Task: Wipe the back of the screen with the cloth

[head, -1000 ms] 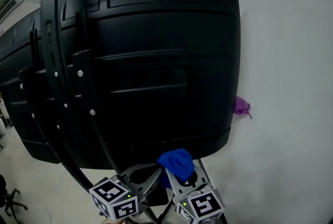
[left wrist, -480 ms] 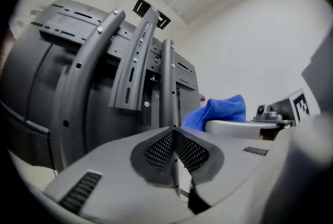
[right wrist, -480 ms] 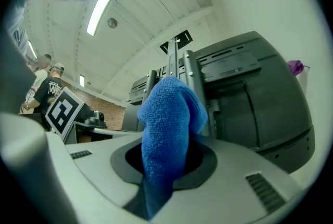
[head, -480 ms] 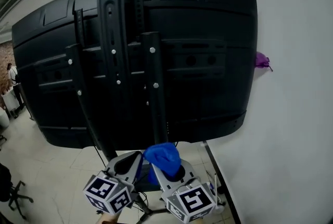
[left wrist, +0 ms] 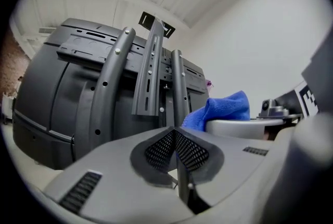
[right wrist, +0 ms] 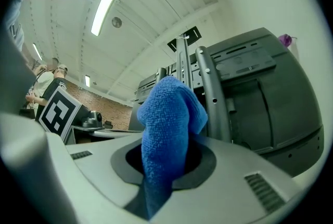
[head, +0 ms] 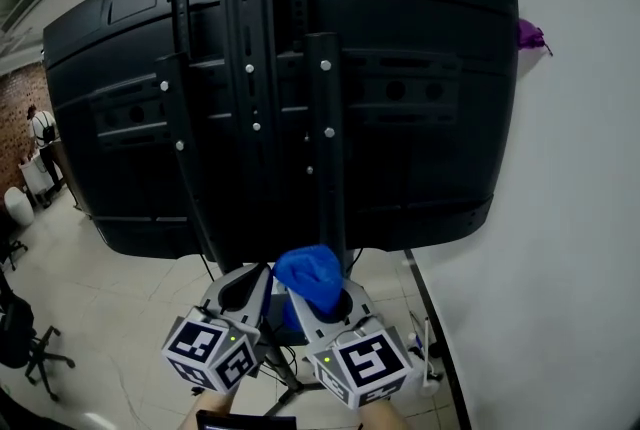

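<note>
The black back of the screen (head: 410,118) fills the head view, with its metal mounting rails (head: 250,88) running down the middle. My right gripper (head: 322,296) is shut on a bunched blue cloth (head: 310,276), held just below the screen's lower edge and apart from it. In the right gripper view the cloth (right wrist: 169,129) stands up between the jaws with the screen (right wrist: 270,108) behind. My left gripper (head: 243,290) sits beside it on the left, jaws shut with nothing between them (left wrist: 176,151). The cloth (left wrist: 221,110) shows at the right of the left gripper view.
A white wall (head: 580,218) runs close along the screen's right side, with a small purple thing (head: 530,34) on it. The stand's base legs (head: 285,380) spread on the tiled floor below. An office chair (head: 25,338) and a person (head: 42,133) are at the far left.
The view has shifted so the screen sits higher and further right and the mounting rails now stand central. Both grippers stay low, the right one still holding the cloth.
</note>
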A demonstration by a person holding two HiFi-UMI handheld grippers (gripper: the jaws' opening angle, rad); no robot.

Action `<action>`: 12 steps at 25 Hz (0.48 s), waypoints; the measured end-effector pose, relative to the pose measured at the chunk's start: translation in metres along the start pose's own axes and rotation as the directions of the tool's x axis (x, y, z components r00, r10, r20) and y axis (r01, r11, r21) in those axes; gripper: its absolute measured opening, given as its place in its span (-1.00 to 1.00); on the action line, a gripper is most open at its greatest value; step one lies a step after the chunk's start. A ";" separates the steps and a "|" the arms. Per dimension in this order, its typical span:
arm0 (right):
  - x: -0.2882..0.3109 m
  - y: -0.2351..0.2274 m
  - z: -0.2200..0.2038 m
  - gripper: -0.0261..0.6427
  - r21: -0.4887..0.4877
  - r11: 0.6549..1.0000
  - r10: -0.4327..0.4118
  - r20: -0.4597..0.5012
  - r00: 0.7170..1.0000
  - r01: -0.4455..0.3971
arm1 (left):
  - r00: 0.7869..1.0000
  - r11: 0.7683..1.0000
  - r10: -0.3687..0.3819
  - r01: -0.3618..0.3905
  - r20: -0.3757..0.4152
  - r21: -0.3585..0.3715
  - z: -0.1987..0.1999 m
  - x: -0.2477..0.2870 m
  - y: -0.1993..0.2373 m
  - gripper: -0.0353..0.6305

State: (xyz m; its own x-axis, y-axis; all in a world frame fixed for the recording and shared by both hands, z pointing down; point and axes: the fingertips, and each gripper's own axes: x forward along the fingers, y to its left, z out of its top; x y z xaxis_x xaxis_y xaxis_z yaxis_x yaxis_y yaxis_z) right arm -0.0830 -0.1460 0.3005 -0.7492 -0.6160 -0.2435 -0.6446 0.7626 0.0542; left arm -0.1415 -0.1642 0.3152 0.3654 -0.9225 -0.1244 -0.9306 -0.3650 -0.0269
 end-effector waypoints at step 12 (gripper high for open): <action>-0.005 -0.009 0.006 -0.75 -0.037 0.999 -0.040 -0.001 0.999 0.040 | 1.000 1.000 -0.026 0.026 -0.012 0.012 0.000 0.007 -0.009 -0.88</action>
State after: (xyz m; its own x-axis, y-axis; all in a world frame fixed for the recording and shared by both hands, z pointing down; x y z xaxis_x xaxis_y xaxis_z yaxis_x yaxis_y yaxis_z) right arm -0.0719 -0.1486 0.2951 -0.7230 -0.6461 -0.2448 -0.6792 0.7295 0.0805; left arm -0.1304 -0.1671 0.3142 0.3899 -0.9141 -0.1113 -0.9208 -0.3877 -0.0419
